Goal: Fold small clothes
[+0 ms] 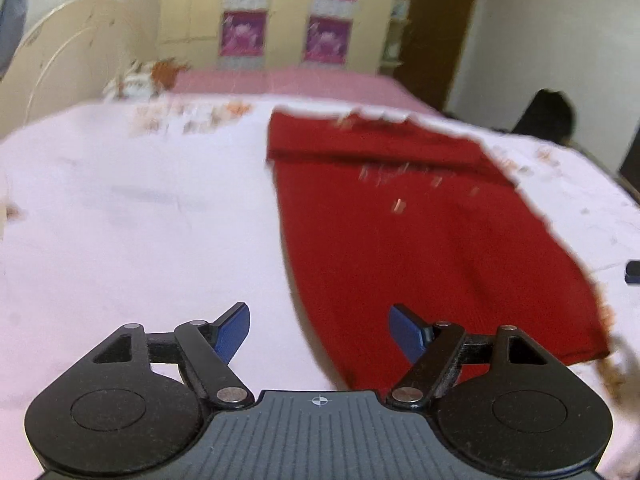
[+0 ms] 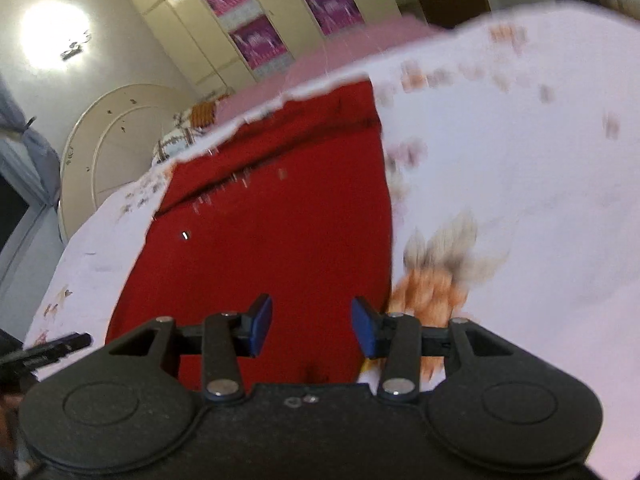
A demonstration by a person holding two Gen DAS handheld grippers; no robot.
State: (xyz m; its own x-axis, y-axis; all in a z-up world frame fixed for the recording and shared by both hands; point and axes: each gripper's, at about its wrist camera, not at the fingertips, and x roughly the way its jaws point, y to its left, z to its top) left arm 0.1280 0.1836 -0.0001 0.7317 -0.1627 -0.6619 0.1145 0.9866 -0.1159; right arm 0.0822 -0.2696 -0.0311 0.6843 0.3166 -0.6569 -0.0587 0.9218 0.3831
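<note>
On the bed (image 1: 120, 208), spread with a white sheet printed with orange flowers, a red garment (image 1: 400, 240) lies flat, its far end folded over into a band across the top. From the left wrist view it fills the area from 12 to 4 o'clock; from the right wrist view (image 2: 272, 220) it runs from 6 up to 12 o'clock.

The left gripper (image 1: 319, 330) hangs above the sheet with its jaws wide apart and nothing between them; the garment's near left edge lies under the right blue pad (image 1: 406, 334).

The right gripper (image 2: 312, 330) hangs above the garment's near end, jaws partly apart, empty, not touching the cloth. An orange flower print (image 2: 432, 292) sits at 3 o'clock of it.

Cupboard doors (image 1: 288, 12) with purple panels stand beyond, at 12 o'clock.
</note>
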